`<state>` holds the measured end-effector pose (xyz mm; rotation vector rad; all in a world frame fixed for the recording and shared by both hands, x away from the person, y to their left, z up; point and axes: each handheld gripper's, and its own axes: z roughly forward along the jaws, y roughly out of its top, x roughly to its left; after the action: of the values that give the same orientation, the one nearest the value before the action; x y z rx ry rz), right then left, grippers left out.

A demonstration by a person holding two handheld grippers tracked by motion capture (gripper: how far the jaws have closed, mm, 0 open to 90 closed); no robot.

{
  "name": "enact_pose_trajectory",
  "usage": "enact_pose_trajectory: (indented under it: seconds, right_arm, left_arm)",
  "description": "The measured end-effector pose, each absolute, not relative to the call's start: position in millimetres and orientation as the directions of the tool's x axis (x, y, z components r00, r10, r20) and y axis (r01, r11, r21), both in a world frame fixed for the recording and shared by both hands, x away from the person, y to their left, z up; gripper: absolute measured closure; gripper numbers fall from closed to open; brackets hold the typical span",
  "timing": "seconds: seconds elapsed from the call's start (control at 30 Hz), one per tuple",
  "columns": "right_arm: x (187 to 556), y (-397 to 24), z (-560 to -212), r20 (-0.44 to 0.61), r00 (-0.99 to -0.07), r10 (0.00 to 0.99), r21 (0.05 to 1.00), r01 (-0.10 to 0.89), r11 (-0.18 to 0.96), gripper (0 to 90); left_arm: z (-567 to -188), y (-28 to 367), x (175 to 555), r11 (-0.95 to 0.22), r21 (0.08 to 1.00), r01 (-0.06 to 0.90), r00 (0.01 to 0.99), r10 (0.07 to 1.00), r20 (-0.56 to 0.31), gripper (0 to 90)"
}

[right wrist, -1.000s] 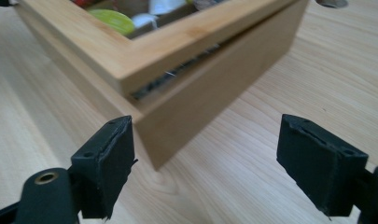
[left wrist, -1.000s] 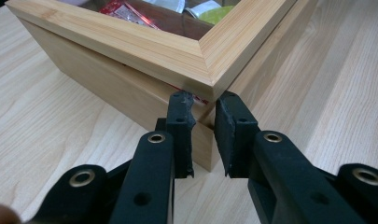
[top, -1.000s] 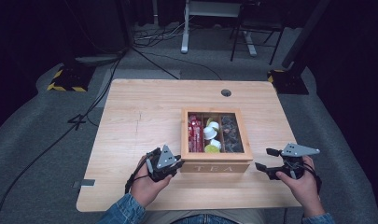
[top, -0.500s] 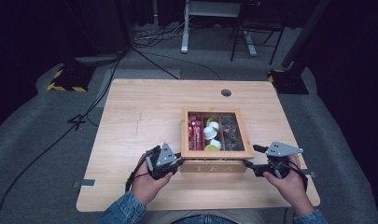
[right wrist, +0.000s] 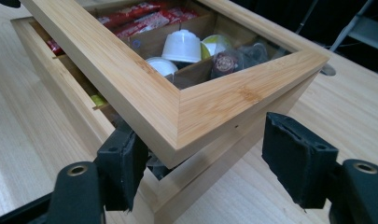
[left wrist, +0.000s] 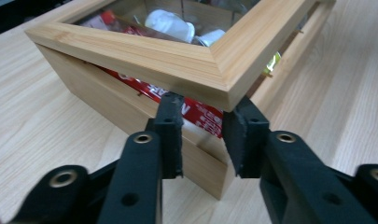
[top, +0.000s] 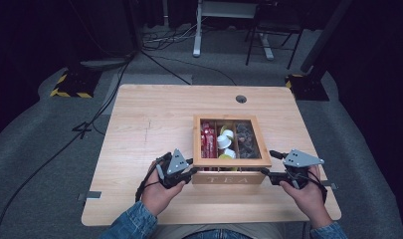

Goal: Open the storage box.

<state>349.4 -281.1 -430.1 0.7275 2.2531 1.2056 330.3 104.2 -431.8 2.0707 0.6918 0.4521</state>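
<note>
High view: our two grippers at the tea box's near corners.

Left gripper (top: 190,172) and right gripper (top: 266,175), jaws apart, prop its glass lid (top: 229,162) slightly ajar on the table (top: 149,119).

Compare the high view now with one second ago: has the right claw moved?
Yes. The right claw has moved left across the table, in towards the tea box, and now sits at its front right corner, under the raised lid.
</note>
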Motion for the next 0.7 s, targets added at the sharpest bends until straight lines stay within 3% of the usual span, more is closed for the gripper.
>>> enact_pose_trajectory:
  seconds: [0.17,0.27,0.7]
  right_arm:
    - [349,-281,-424,-0.171,-0.739,0.652,0.859,0.212,0.466,32.5]
    - [350,-281,-421,-0.172,-0.741,0.649,0.862,0.206,0.464,32.5]
    - [360,-280,-397,-0.189,-0.735,0.651,0.882,0.165,0.442,32.4]
  left_arm:
    - [-428,105,336,-0.428,0.847,0.314,0.770,0.637,0.037,57.6]
    - [-425,106,337,-0.418,0.860,0.294,0.762,0.646,0.054,47.7]
    - [-409,110,348,-0.374,0.892,0.253,0.743,0.666,0.068,39.5]
